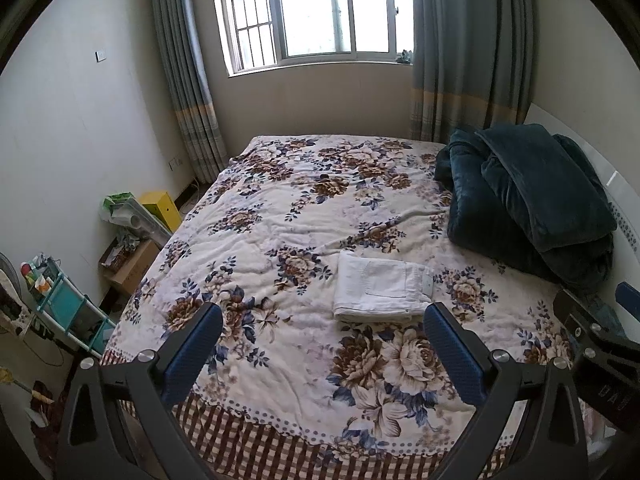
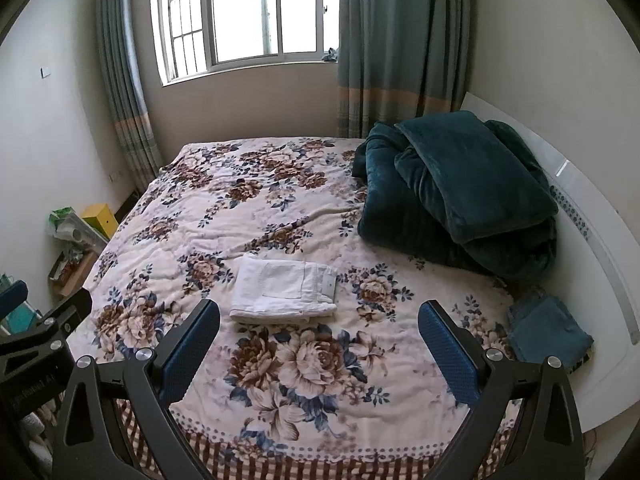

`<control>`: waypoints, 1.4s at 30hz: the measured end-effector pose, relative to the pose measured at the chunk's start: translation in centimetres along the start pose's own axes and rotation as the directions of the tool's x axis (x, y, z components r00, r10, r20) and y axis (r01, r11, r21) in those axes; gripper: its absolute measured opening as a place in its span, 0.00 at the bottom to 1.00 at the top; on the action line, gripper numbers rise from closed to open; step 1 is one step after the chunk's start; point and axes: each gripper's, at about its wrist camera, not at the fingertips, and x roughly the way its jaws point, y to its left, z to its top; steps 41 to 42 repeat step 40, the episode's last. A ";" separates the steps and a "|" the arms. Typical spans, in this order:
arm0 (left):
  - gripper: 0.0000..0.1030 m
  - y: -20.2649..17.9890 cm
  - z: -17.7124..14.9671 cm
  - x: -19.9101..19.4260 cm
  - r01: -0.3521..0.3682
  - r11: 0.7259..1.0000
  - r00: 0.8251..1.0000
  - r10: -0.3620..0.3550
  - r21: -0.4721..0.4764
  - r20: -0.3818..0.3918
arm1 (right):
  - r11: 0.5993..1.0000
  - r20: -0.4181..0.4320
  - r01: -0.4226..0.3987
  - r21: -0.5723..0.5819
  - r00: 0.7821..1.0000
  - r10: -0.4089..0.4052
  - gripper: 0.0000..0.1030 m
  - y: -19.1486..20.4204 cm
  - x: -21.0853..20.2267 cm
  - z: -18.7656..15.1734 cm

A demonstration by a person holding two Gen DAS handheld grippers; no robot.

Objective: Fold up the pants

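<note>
The white pants (image 1: 382, 291) lie folded into a thick, soft rectangular stack on the floral bedspread (image 1: 280, 216), a plush, slightly rumpled cover printed with brown and blue flowers over a cream ground and edged with a brown checked border. The stack's long axis runs across the bed, side to side, with the rounded fold toward the left and the waistband end toward the right; a back pocket faces up, and a small pale tag (image 2: 329, 282) sits at the waistband end, its print too small to read. To the right of the pants and farther back, a dark teal fleece blanket (image 2: 460, 192) is heaped in bulky, velvety folds against the white headboard (image 2: 600, 240). To the right of the pants and nearer, a small folded blue-grey cloth (image 2: 548, 330) lies by the bed's edge. The left gripper (image 1: 324, 354) hovers before the pants with its blue dimpled pads (image 1: 192, 356) spread wide, gripping nothing. The right gripper (image 2: 320, 350) likewise has its jaws wide apart and empty, just short of the pants.
</note>
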 end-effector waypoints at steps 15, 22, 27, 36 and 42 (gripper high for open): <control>1.00 0.3 -0.4 -0.3 -0.006 1.000 1.000 0.006 -0.004 0.005 | 1.000 -0.004 -0.004 -0.004 1.000 0.004 0.98 -0.1 0.1 0.0; 1.00 0.3 -0.4 -0.4 -0.006 1.000 1.000 0.006 -0.005 0.004 | 1.000 -0.008 -0.002 -0.003 1.000 0.002 0.98 -0.4 0.3 0.2; 1.00 0.2 -0.4 -0.4 -0.003 1.000 1.000 0.003 -0.006 0.002 | 1.000 -0.008 -0.001 -0.003 1.000 0.001 0.98 -0.5 0.3 0.2; 1.00 0.0 -0.5 -0.5 0.001 1.000 1.000 -0.001 -0.007 -0.001 | 1.000 -0.008 -0.004 -0.002 1.000 0.004 0.98 -0.6 0.4 0.3; 1.00 -0.1 -0.5 -0.6 0.010 1.000 1.000 -0.010 -0.010 -0.002 | 1.000 -0.007 -0.001 -0.001 1.000 0.001 0.98 -0.8 0.3 0.2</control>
